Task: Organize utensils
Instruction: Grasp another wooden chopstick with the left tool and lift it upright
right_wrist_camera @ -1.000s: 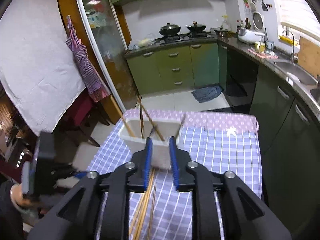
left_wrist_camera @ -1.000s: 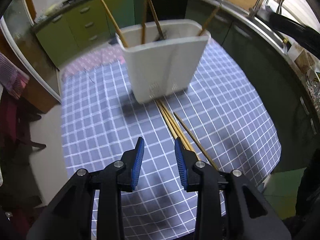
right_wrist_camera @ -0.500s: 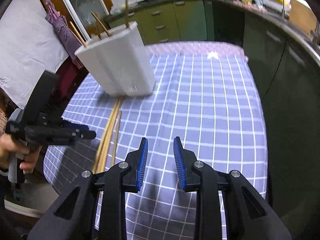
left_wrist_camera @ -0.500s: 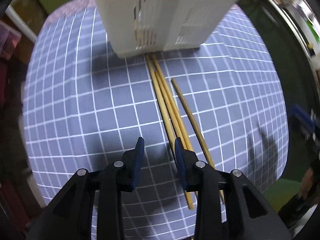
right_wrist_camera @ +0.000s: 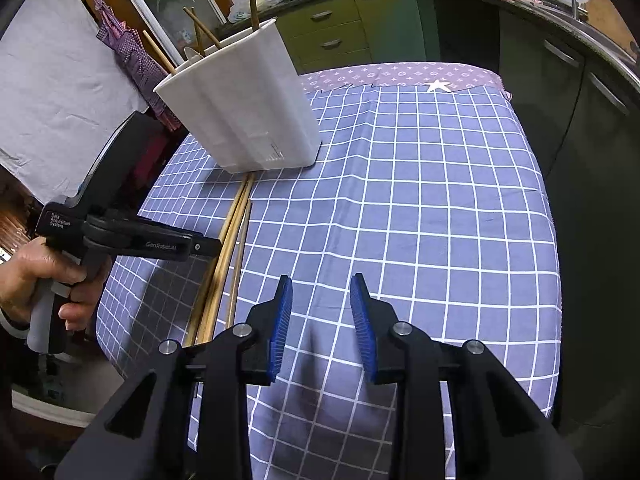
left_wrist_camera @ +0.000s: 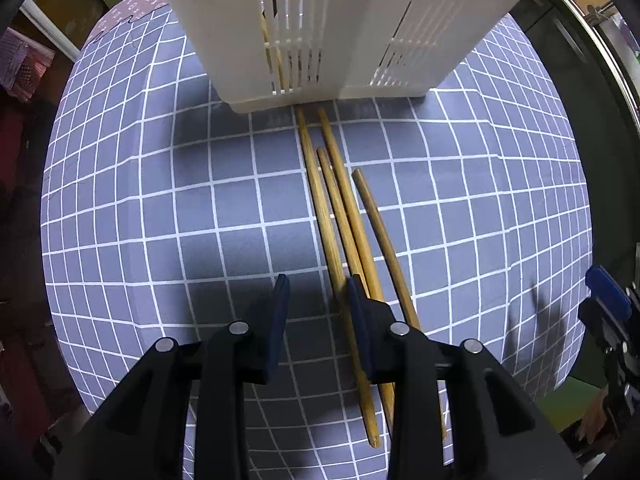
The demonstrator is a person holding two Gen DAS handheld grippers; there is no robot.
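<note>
Left tongs (left_wrist_camera: pixel 318 298), spread and empty, hover just left of the chopsticks (left_wrist_camera: pixel 340 216); right tongs (right_wrist_camera: pixel 322 300) spread too.

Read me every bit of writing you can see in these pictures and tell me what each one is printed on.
"GenRobot.AI": white lettering on the black side of the left gripper, seen in the right wrist view.
"Data Acquisition System": small white lettering on the rear block of that gripper's body; tiny, so this reading is uncertain.
White holder, chopsticks, checked tablecloth: no text, only printed patterns and a white star.
Items on the far counter: too small to read.
</note>
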